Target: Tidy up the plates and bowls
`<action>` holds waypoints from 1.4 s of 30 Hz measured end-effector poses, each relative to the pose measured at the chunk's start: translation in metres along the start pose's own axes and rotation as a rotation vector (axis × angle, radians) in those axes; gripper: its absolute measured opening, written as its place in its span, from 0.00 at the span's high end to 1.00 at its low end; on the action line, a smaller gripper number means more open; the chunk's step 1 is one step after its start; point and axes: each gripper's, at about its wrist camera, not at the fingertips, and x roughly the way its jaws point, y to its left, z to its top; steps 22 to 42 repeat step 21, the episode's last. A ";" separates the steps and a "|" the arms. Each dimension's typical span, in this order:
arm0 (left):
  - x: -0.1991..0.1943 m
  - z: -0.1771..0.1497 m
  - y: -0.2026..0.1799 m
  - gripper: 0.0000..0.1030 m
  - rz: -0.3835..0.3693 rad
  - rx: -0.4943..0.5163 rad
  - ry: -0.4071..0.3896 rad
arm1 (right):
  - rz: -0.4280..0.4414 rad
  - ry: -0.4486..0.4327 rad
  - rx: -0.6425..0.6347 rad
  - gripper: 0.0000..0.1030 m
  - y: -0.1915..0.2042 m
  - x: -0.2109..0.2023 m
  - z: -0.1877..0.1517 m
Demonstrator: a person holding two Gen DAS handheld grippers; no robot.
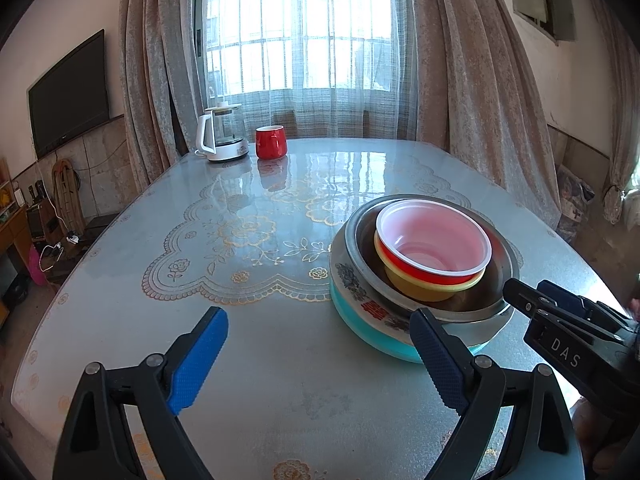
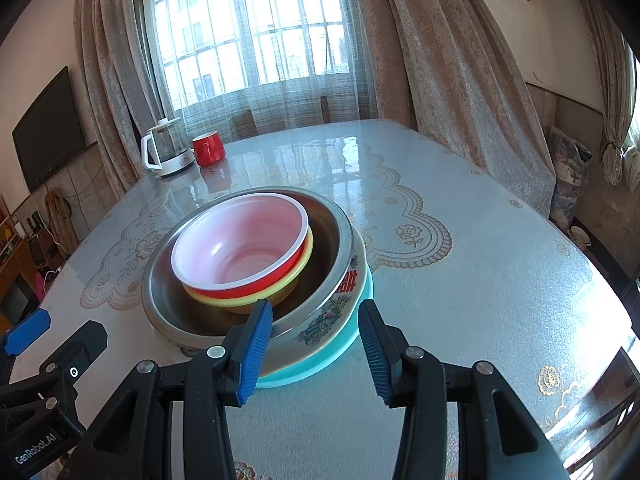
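A stack stands on the table. From the bottom up it is a teal plate [image 1: 360,322] [image 2: 354,336], a flower-patterned plate [image 1: 354,282] [image 2: 324,320], a steel bowl [image 1: 360,236] [image 2: 338,240], a yellow bowl [image 1: 420,292] [image 2: 248,300] and a red bowl with a white inside [image 1: 432,240] [image 2: 240,240]. My right gripper [image 2: 315,305] [image 1: 532,292] is open at the stack's near edge. The plate rims lie between its fingers, and the pads press on nothing. My left gripper [image 1: 318,314] [image 2: 60,332] is wide open over bare table left of the stack, with nothing in it.
A white and glass kettle [image 1: 220,136] [image 2: 166,152] and a red mug [image 1: 271,142] [image 2: 208,148] stand at the far left of the table [image 1: 240,248]. Curtains and a window are beyond it. A television hangs on the left wall.
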 end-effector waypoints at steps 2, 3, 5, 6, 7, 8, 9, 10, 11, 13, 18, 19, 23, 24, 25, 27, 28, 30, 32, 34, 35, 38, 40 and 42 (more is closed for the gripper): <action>0.001 0.000 -0.001 0.10 -0.001 -0.001 0.003 | -0.001 0.001 0.003 0.56 -0.001 0.000 -0.001; 0.001 -0.001 -0.001 0.10 -0.003 -0.001 0.004 | -0.001 0.001 0.004 0.56 -0.001 0.001 -0.001; 0.002 -0.001 -0.001 0.10 -0.003 -0.001 0.005 | -0.002 0.002 0.005 0.56 -0.002 0.001 -0.002; 0.002 -0.001 -0.001 0.10 -0.003 -0.001 0.005 | -0.001 0.002 0.007 0.56 -0.002 0.001 -0.002; 0.002 0.000 -0.001 0.10 -0.004 0.000 0.006 | -0.002 0.001 0.006 0.56 -0.002 0.001 -0.002; 0.002 -0.001 -0.002 0.10 -0.004 0.000 0.007 | -0.003 0.001 0.006 0.56 -0.003 0.001 -0.002; 0.002 -0.001 -0.002 0.10 -0.005 0.000 0.007 | -0.003 0.001 0.005 0.56 -0.003 0.001 -0.002; 0.003 -0.001 -0.001 0.10 -0.006 0.000 0.007 | -0.003 0.001 0.006 0.56 -0.003 0.001 -0.002; 0.003 -0.001 -0.001 0.10 -0.005 -0.001 0.007 | -0.003 0.001 0.006 0.56 -0.003 0.001 -0.001; 0.003 -0.002 -0.001 0.10 -0.006 -0.002 0.002 | -0.003 0.001 0.005 0.56 -0.003 0.002 -0.001; 0.002 -0.002 0.000 0.10 -0.014 -0.003 -0.020 | -0.007 -0.001 0.010 0.56 -0.004 0.001 -0.001; 0.002 -0.002 0.000 0.10 -0.014 -0.002 -0.022 | -0.007 -0.002 0.010 0.56 -0.005 0.001 0.000; 0.003 -0.002 0.003 0.10 -0.015 -0.005 -0.019 | -0.012 -0.010 0.011 0.56 -0.007 -0.001 0.003; 0.003 -0.002 0.003 0.10 -0.015 -0.005 -0.019 | -0.012 -0.010 0.011 0.56 -0.007 -0.001 0.003; 0.003 -0.002 0.003 0.10 -0.015 -0.005 -0.019 | -0.012 -0.010 0.011 0.56 -0.007 -0.001 0.003; 0.003 -0.002 0.003 0.10 -0.015 -0.005 -0.019 | -0.012 -0.010 0.011 0.56 -0.007 -0.001 0.003; 0.003 -0.002 0.003 0.10 -0.015 -0.005 -0.019 | -0.012 -0.010 0.011 0.56 -0.007 -0.001 0.003; 0.003 -0.002 0.003 0.10 -0.015 -0.005 -0.019 | -0.012 -0.010 0.011 0.56 -0.007 -0.001 0.003; 0.003 -0.002 0.003 0.10 -0.015 -0.005 -0.019 | -0.012 -0.010 0.011 0.56 -0.007 -0.001 0.003; 0.003 -0.002 0.003 0.10 -0.015 -0.005 -0.019 | -0.012 -0.010 0.011 0.56 -0.007 -0.001 0.003; 0.003 -0.002 0.003 0.10 -0.015 -0.005 -0.019 | -0.012 -0.010 0.011 0.56 -0.007 -0.001 0.003; 0.003 -0.002 0.003 0.10 -0.015 -0.005 -0.019 | -0.012 -0.010 0.011 0.56 -0.007 -0.001 0.003; 0.003 -0.002 0.003 0.10 -0.015 -0.005 -0.019 | -0.012 -0.010 0.011 0.56 -0.007 -0.001 0.003; 0.003 -0.002 0.003 0.10 -0.015 -0.005 -0.019 | -0.012 -0.010 0.011 0.56 -0.007 -0.001 0.003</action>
